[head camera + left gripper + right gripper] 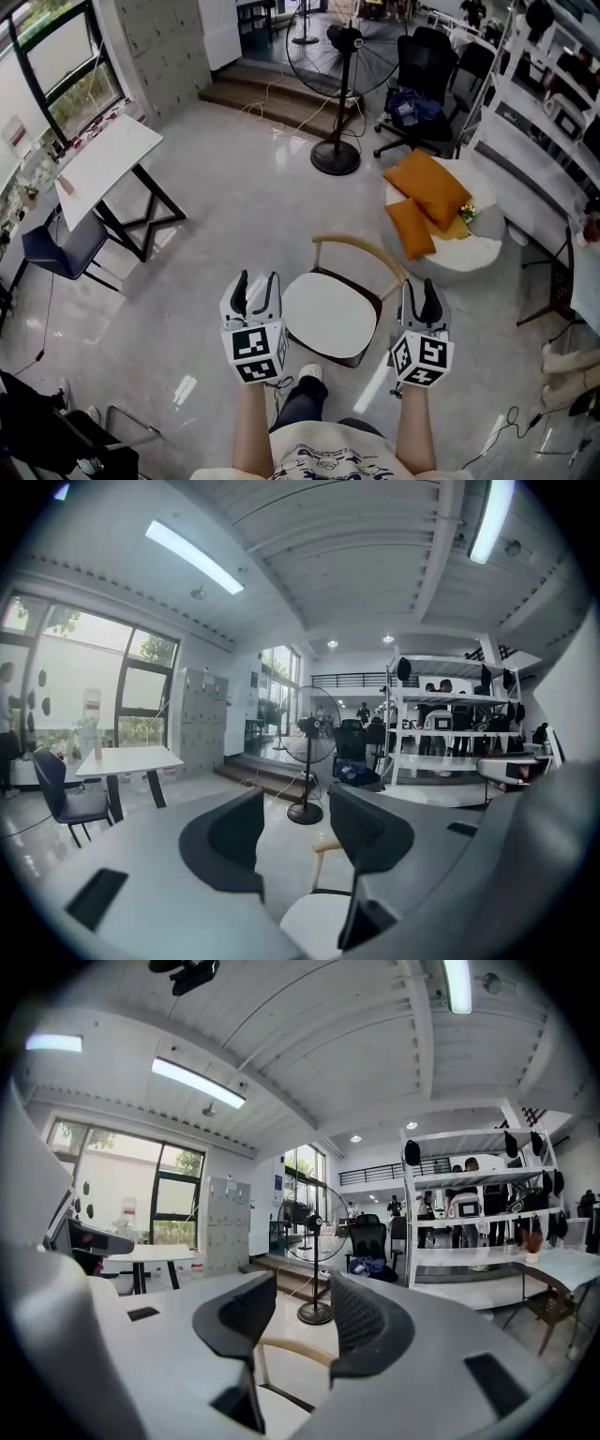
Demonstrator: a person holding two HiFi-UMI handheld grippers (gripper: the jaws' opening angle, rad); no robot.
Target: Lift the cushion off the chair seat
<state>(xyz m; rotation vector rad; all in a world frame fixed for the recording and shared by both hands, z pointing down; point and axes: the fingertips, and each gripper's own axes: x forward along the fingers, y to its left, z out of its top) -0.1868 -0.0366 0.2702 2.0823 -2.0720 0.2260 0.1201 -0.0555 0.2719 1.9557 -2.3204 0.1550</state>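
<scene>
White cushion (328,315) on chair (362,247) seat, between left gripper (256,281) and right gripper (421,289); both jaws apart, empty

A glossy pale grey tiled floor (234,216) carries a white tilted-top table on black crossed legs (103,164) with a dark blue chair (61,246) just beside it, both near tall black-framed windows (84,682) that show daylight and greenery. Farther in stands a black pedestal fan (340,94) in front of low brown wooden steps (277,101), with a black office chair (427,70) and white open metal shelving (441,726) to its right. Grey lockers (203,722) line the wall beside the windows, and long strip lights (194,557) glow on the white ribbed ceiling.
</scene>
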